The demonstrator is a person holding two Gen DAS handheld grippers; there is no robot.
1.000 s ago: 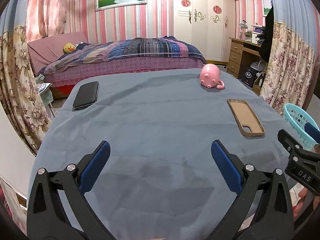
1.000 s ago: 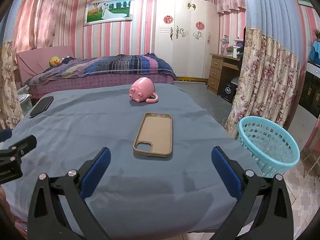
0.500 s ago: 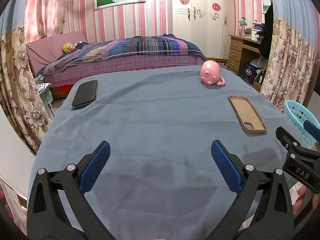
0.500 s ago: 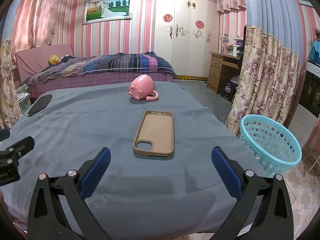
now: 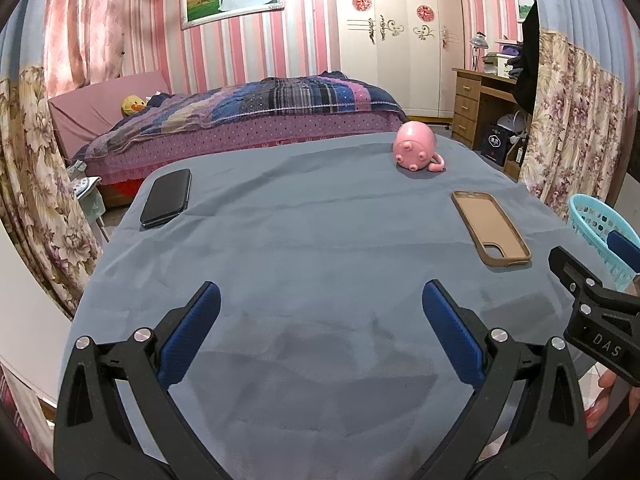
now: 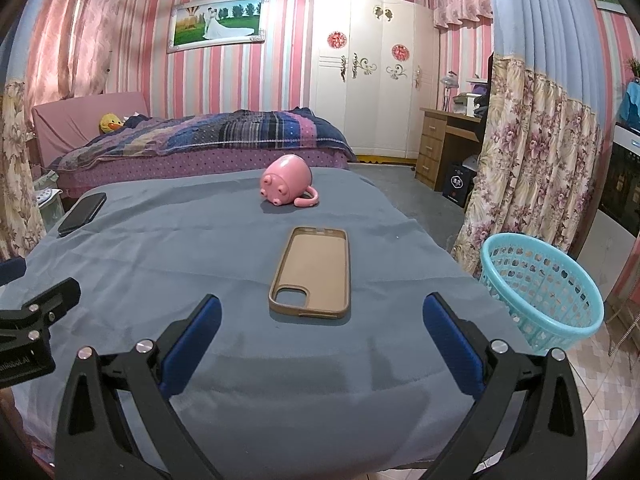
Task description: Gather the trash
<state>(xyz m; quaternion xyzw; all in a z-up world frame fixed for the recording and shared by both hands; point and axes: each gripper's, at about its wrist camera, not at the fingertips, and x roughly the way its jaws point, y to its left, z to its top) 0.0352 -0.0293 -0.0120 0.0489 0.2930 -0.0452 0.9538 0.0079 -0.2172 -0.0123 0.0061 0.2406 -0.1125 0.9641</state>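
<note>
Pretty much nothing's been collected yet: the blue-covered table point(image 6: 160, 256) is seen with no obvious trash on it, just a phone case point(image 6: 311, 276) at 12 o'clock, a pink pig mug point(image 6: 285, 185) behind it and a black phone point(image 5: 166, 197) at 10 o'clock. The turquoise basket point(image 6: 540, 288) is parked on the floor at 3 o'clock, seemingly empty. Both the left gripper point(image 5: 320, 308) and right gripper point(image 6: 322, 316) are held wide apart, nothing gripped.

- You get even, soft indoor light in both views, with no glare.
- Faint shadows fall on the grey cloth point(image 5: 320, 240) low in the frame.
- Fisheye bends the curtains point(image 6: 532, 152) at the edges; corners go black.
- Focus stays sharp throughout.
</note>
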